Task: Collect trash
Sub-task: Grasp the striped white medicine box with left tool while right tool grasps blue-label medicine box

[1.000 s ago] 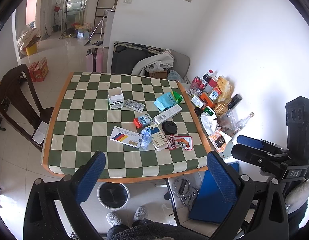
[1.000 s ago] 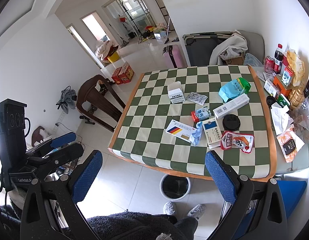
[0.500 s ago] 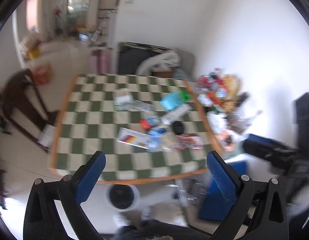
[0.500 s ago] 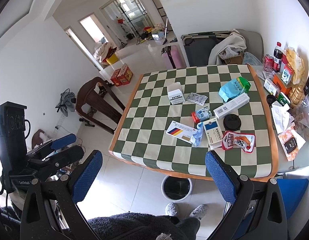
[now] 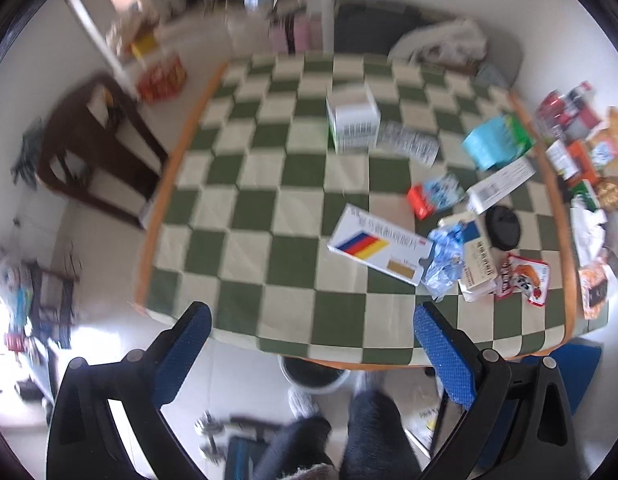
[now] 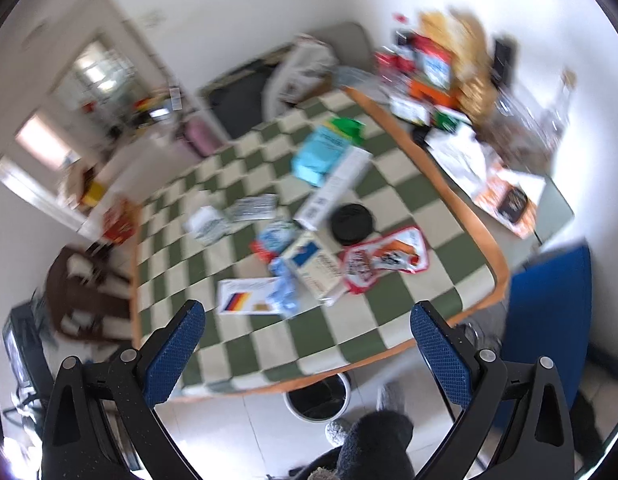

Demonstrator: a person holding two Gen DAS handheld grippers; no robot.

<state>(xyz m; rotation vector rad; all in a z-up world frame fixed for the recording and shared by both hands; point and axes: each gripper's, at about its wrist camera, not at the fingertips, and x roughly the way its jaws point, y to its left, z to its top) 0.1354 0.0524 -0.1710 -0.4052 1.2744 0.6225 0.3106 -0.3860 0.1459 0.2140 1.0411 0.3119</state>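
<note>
Left wrist view: left gripper (image 5: pixel 309 340) wide apart, empty. Striped box (image 5: pixel 379 245) lies at 1 o'clock on the checkered table (image 5: pixel 269 208). Looks light, stiff cardboard, so pinch its long edges.

Right wrist view: right gripper (image 6: pixel 307 338) also spread, empty. Crinkly red snack wrapper (image 6: pixel 385 258) at 1 o'clock, probably floppy and slippery; bin (image 6: pixel 319 400) sits below the table edge.

Your trash lies clustered toward the right side of the checkered table (image 5: pixel 269 208): a flat white box (image 5: pixel 379 244) with a striped flag mark, a crumpled blue wrapper (image 5: pixel 445 260) just beside it, and a red-and-white packet (image 5: pixel 523 276) (lying flat). The bin (image 6: pixel 317 400) stands on the floor under the near edge.
</note>
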